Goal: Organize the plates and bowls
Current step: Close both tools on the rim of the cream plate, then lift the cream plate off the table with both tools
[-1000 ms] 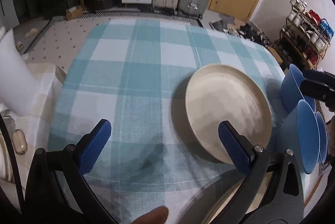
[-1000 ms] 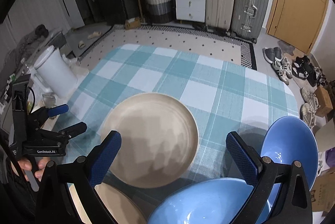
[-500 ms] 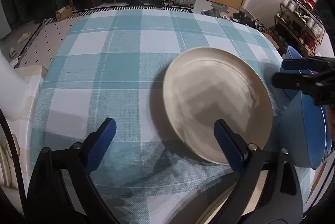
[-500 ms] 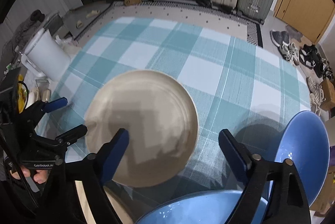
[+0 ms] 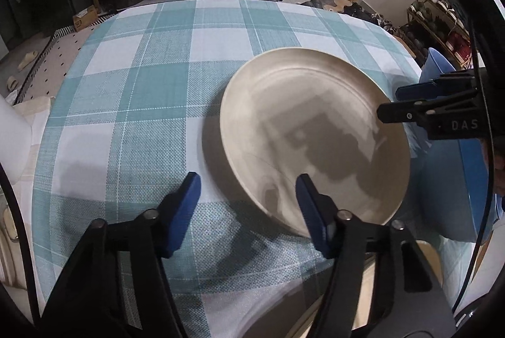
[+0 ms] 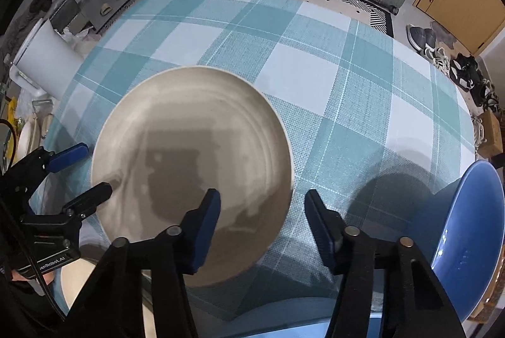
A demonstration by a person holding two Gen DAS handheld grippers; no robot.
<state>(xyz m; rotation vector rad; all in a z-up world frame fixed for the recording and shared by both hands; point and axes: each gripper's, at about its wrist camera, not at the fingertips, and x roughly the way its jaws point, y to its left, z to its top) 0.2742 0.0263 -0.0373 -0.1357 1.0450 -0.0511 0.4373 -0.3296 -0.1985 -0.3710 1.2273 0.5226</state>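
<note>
Beige plate [image 6: 192, 155] flat on checked tablecloth [image 6: 315, 60], between the left gripper [image 5: 247, 199] and right gripper [image 6: 262, 211]; both spread apart, empty, straddling its near rim.

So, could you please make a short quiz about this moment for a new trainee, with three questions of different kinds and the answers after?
1. True or false: the beige plate lies flat on the checked tablecloth, and no gripper holds it.
2. Multiple choice: in the right wrist view, the blue bowl is (A) at the right edge, (B) on top of the plate, (C) at the far end of the table.
3. Fill in: the jaws of the left gripper and the right gripper both stand ____.

Key: 1 true; 2 A; 3 open.
</note>
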